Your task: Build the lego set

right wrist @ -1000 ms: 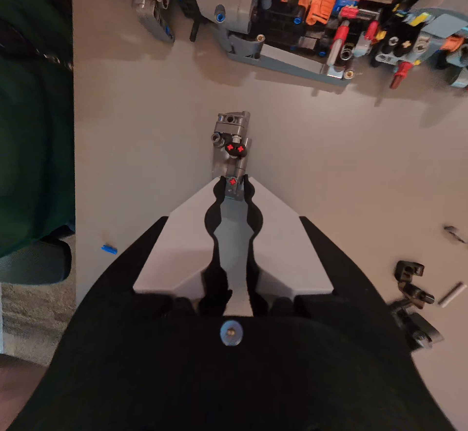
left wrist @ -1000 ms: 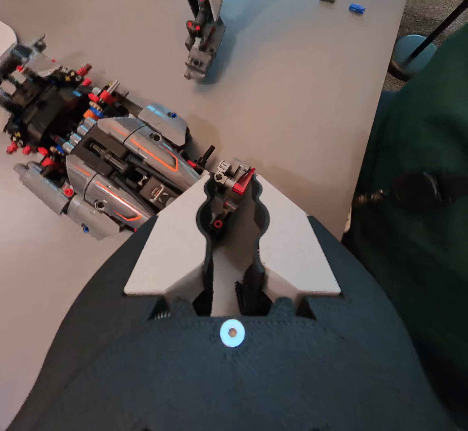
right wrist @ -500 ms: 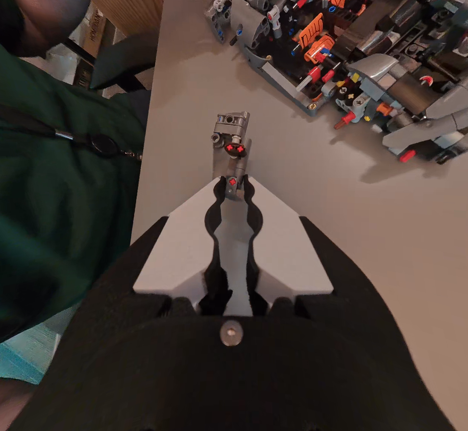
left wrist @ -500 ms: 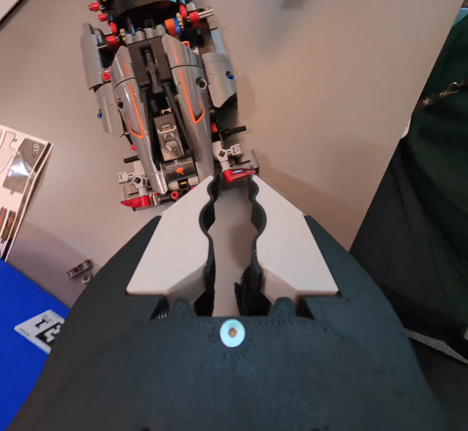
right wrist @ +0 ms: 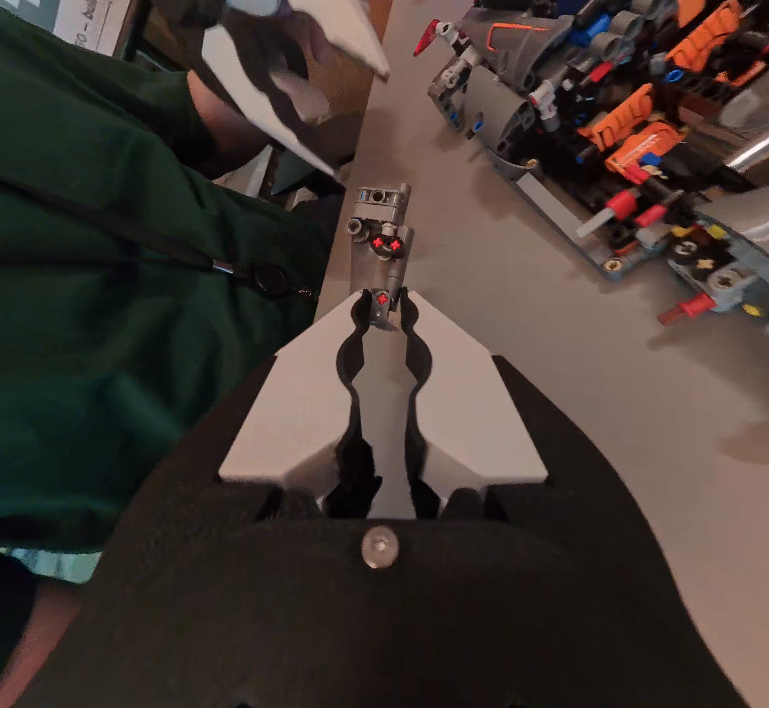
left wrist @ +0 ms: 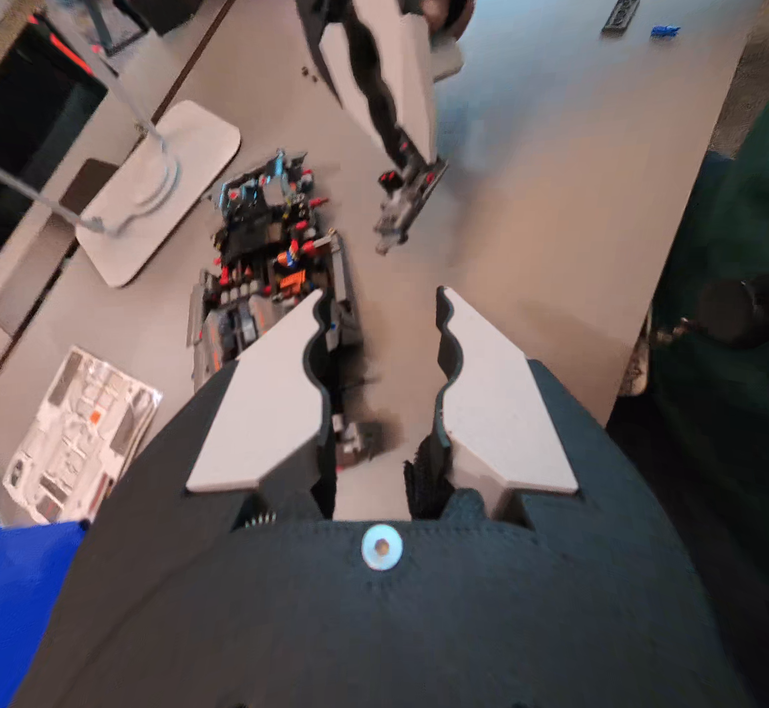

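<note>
Your left wrist camera looks steeply down from high over the pale grey tabletop [left wrist: 541, 230]. Your right one sits lower, facing the green-clad torso [right wrist: 104, 271]. Both share the grey-orange-black brick vehicle [left wrist: 266, 271] [right wrist: 624, 105].

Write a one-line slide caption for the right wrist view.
Right gripper pinches a small grey Lego subassembly above the table, the partly built Lego car ahead.
</note>
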The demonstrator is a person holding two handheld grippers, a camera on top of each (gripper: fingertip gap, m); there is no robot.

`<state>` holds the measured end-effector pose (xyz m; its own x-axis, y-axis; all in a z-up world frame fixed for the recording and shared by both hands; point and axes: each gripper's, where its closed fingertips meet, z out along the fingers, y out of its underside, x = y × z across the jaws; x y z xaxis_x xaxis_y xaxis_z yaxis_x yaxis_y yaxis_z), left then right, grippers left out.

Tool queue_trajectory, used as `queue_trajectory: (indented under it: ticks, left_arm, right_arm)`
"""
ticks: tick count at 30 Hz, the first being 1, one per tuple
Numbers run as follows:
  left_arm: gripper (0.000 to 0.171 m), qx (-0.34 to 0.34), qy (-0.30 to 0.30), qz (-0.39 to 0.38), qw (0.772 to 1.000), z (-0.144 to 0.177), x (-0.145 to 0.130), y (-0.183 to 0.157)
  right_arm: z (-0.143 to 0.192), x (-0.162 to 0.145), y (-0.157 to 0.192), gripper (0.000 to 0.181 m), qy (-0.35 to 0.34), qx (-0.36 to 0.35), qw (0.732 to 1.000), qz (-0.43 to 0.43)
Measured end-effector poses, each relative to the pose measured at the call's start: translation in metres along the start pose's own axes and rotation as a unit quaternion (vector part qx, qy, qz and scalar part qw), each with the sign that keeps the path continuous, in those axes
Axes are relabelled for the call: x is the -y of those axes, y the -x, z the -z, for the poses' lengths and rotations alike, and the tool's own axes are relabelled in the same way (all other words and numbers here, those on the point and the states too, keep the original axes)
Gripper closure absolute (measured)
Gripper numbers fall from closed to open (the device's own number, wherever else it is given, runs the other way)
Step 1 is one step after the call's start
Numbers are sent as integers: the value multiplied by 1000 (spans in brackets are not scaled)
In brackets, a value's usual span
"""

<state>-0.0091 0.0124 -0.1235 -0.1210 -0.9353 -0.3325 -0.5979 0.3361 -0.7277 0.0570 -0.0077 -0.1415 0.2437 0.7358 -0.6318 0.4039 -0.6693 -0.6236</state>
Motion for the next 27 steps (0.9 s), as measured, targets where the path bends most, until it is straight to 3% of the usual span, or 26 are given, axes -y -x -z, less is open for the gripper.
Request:
queue_trajectory:
  ticks: [7, 13, 14, 17, 20, 27]
  left_arm:
    - [153, 12, -10, -56, 998, -32, 15, -19]
    - [155, 7, -15, -20, 1000, -31, 12, -15]
    - [155, 3, -19, -2, 1000, -31, 11, -13]
    - [156, -13, -28, 77, 997, -30, 7, -5]
    - [156, -33, -46, 140, 989, -27, 8, 0]
    - [157, -67, -77, 225, 969, -25, 14, 8]
  right_arm:
    - [-23, 7, 11, 169, 12, 56, 998, -1]
    - [-20, 22, 7, 167, -23, 71, 997, -13]
    - [-17, 26, 4, 160, -34, 64, 997, -15]
    - [-4, 37, -8, 141, -66, 2, 998, 17]
    - [10, 43, -3, 142, -85, -63, 989, 107]
    - [6, 32, 4, 154, -24, -216, 943, 250]
